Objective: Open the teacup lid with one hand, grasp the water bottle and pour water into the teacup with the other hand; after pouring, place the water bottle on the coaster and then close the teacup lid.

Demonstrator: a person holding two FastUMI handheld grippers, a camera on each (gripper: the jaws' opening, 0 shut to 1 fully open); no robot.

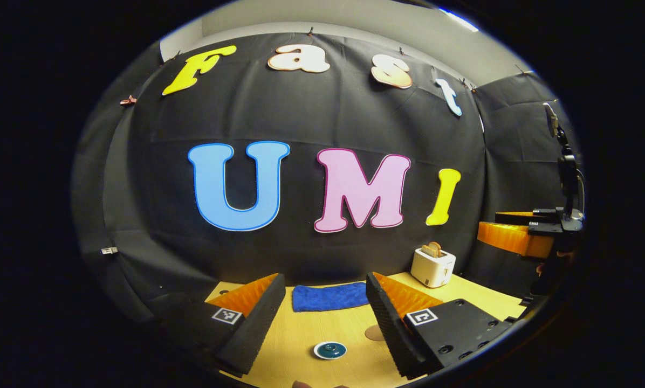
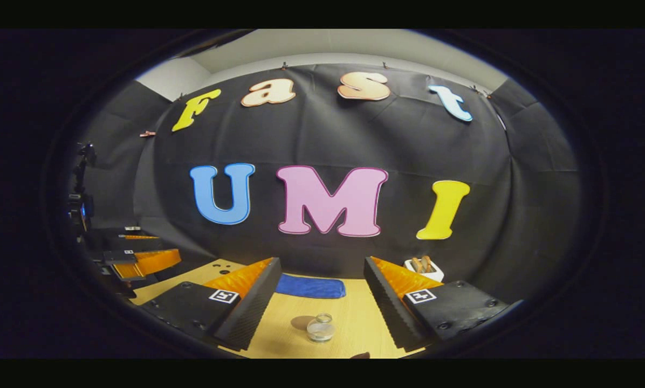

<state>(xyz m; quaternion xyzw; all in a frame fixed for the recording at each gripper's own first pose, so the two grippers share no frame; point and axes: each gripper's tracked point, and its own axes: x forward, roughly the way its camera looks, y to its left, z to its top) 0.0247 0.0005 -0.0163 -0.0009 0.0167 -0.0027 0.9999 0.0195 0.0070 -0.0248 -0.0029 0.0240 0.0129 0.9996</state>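
Note:
In the left gripper view a teacup (image 1: 330,350) with a teal lid and white rim sits on the wooden table, seen from above, between and below my left gripper's (image 1: 325,281) open fingers. A brown coaster (image 1: 375,333) lies just right of it, partly hidden by one finger. In the right gripper view a clear water bottle (image 2: 321,327) stands on the table between the open fingers of my right gripper (image 2: 322,265), which hovers above it without touching. Each gripper also appears far off in the other's view: right gripper (image 1: 514,237), left gripper (image 2: 142,261).
A blue cloth (image 1: 330,296) (image 2: 310,286) lies at the back of the table (image 1: 306,328) against the black wall. A white toaster (image 1: 433,265) (image 2: 424,268) with bread slices stands at the back right. A camera stand (image 1: 566,167) rises at the right edge.

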